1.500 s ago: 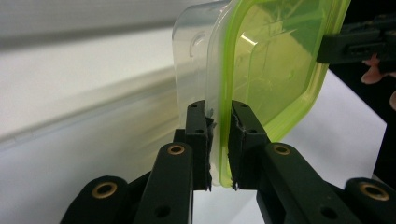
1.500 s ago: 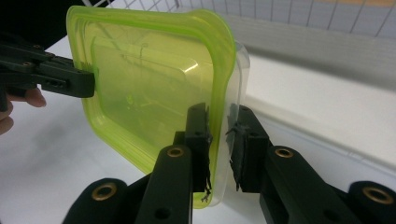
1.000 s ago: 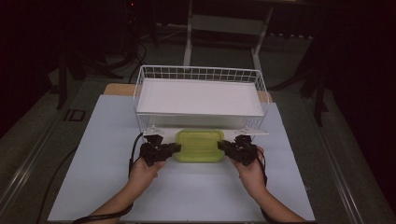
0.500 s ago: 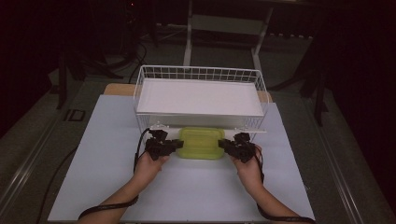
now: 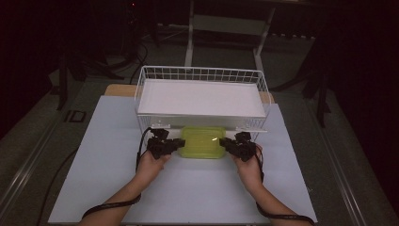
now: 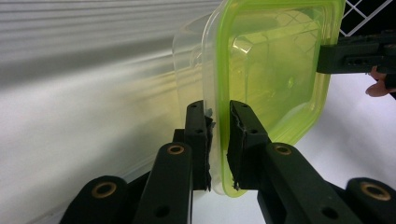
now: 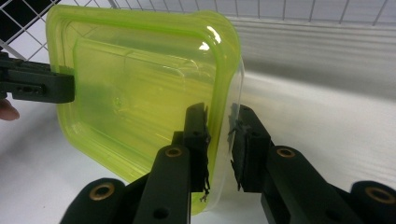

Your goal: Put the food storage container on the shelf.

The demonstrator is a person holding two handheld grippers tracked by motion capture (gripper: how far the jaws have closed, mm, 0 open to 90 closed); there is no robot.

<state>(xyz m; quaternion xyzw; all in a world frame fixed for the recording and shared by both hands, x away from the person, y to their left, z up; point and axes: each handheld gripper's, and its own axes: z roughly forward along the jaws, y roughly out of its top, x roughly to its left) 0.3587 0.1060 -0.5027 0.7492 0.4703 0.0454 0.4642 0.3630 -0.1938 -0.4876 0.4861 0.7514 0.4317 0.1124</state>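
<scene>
Both hands and the green-lidded container (image 5: 203, 141) lower and slightly nearer the wire basket (image 5: 201, 74) than a second ago. Container now low over the white table cover (image 5: 94, 155), just in front of the basket's near wall, level between the two tools. Left gripper (image 6: 218, 135) pinching the container's left rim, pads tight on lid edge and clear wall. Right gripper (image 7: 219, 140) clamped on the opposite rim, one pad on the lid, the other at the clear wall. Basket lined with a white sheet (image 5: 200, 98).
</scene>
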